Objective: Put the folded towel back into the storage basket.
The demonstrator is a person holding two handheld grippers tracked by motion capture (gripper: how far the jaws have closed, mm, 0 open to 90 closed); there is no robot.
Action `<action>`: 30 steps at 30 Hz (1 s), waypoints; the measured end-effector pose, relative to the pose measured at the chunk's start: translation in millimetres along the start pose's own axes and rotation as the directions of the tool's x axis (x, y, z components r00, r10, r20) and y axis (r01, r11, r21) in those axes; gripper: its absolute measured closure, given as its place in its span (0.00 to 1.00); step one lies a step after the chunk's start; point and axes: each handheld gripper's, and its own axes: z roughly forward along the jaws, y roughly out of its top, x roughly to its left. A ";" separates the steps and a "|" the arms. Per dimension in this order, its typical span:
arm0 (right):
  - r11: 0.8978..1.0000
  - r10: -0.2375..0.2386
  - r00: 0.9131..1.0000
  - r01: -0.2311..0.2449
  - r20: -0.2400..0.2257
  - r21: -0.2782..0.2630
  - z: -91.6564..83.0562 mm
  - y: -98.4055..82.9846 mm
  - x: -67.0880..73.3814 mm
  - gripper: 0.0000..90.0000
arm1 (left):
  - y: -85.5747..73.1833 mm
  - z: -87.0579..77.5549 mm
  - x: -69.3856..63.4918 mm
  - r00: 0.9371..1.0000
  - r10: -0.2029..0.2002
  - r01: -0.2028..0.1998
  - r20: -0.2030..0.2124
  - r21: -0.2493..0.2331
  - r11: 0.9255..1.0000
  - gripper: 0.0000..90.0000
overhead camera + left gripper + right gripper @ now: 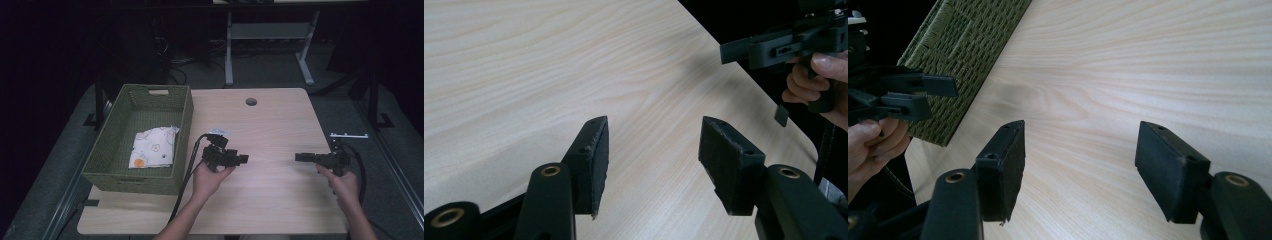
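We are seeing a green woven basket (105,155) sitting at the counter's (270,195) left edge, holding a folded patterned cloth (152,147); left gripper (242,159) and right gripper (298,157) fingers standing apart, empty, over bare counter.

Pale wood-grain bench (280,195): smooth, matt. Green woven basket (102,150): coarse weave. Black fingers (591,160): matt (pad edges frayed).

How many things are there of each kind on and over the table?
Green basket: 1
Folded cloth in the basket: 1
Black grippers: 2, the left gripper and the right gripper, both open and holding nothing
Total: 4
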 end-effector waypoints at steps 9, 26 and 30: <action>1.000 0.003 1.000 -0.004 0.010 0.002 -4.2 -12.2 -4.7 0.40 | -7.3 5.0 -1.1 1.000 0.001 -0.001 0.001 0.000 1.000 0.50; 1.000 0.009 1.000 -0.009 0.022 0.005 -11.2 -36.6 -12.9 0.39 | -20.3 9.7 -0.1 1.000 0.003 -0.003 -0.011 0.004 1.000 0.49; 1.000 0.010 1.000 -0.010 0.024 -0.001 -13.6 -43.3 -13.7 0.39 | -23.2 9.7 -0.7 1.000 0.007 -0.007 -0.016 0.007 1.000 0.49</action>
